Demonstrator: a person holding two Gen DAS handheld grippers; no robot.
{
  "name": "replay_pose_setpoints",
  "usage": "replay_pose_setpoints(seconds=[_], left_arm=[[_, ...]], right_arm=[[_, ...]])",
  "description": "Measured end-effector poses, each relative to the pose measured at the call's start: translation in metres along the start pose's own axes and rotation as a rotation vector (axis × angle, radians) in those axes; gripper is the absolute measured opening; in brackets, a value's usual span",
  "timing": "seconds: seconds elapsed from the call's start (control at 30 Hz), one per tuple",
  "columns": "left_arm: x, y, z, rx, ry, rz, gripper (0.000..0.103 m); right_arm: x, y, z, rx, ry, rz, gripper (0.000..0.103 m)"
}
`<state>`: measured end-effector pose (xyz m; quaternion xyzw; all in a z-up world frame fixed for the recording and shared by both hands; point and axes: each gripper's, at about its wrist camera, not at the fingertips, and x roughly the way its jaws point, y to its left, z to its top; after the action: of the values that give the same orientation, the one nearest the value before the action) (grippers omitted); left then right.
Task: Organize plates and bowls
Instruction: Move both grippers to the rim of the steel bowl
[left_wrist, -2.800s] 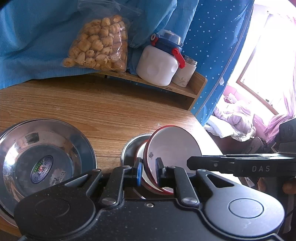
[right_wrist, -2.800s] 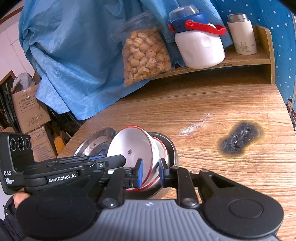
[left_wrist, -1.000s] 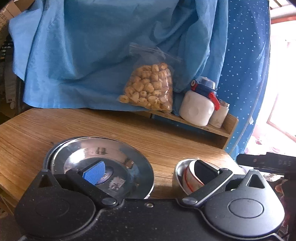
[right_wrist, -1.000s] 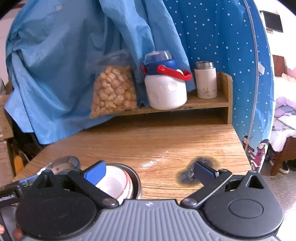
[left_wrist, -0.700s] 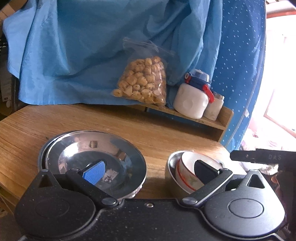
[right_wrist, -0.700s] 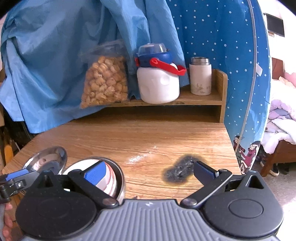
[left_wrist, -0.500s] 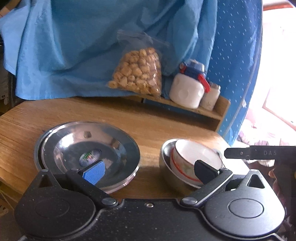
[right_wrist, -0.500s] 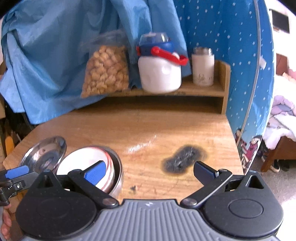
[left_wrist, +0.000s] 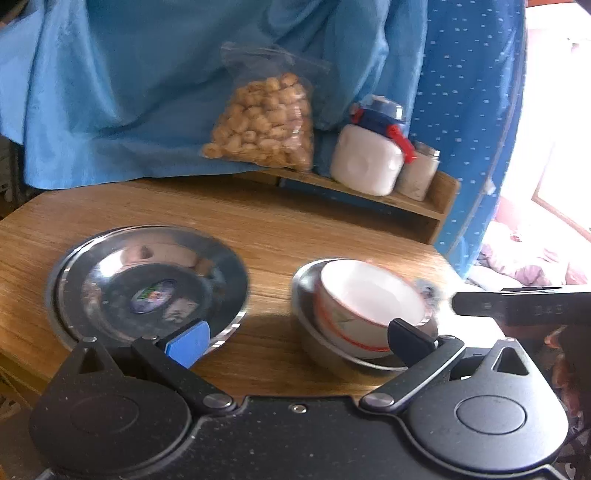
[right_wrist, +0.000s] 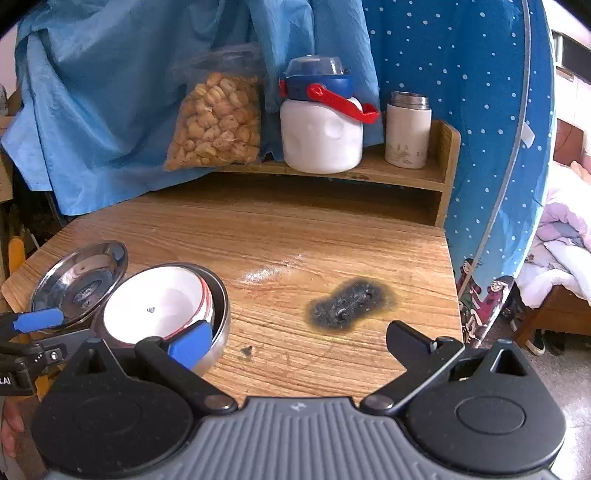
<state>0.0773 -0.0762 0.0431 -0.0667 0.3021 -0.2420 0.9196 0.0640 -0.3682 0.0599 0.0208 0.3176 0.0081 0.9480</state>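
Observation:
A steel plate (left_wrist: 147, 280) lies on the wooden table (left_wrist: 280, 229), seemingly on a second plate. To its right a white bowl with a red rim (left_wrist: 369, 295) sits nested inside a steel bowl (left_wrist: 332, 354). My left gripper (left_wrist: 299, 336) is open and empty, above the table's near edge between plate and bowls. My right gripper (right_wrist: 299, 338) is open and empty, to the right of the nested white bowl (right_wrist: 159, 302) in its steel bowl (right_wrist: 218, 317). The plate (right_wrist: 79, 277) lies at the far left of the right wrist view.
A low wooden shelf (right_wrist: 406, 177) at the table's back holds a bag of snacks (right_wrist: 218, 122), a white jug with a blue lid (right_wrist: 321, 125) and a white thermos (right_wrist: 408, 129). A black burn mark (right_wrist: 349, 301) is on the table. Blue cloth hangs behind.
Both grippers let go of the white bowl, which now rests in the steel bowl. Both opened wide and drew back and up from the bowls.

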Motion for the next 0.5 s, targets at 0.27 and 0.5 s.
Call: replay_pose_setpoints(seconds=[0.27, 0.5], left_arm=[[0.009, -0.007, -0.004, -0.071, 0.039, -0.051, 0.102], [0.016, 0.005, -0.004, -0.185, 0.077, -0.043, 0.102]], right_arm=[[0.010, -0.006, -0.007, -0.003, 0.006, 0.059, 0.103], [0.006, -0.011, -0.008, -0.003, -0.010, 0.060, 0.103]])
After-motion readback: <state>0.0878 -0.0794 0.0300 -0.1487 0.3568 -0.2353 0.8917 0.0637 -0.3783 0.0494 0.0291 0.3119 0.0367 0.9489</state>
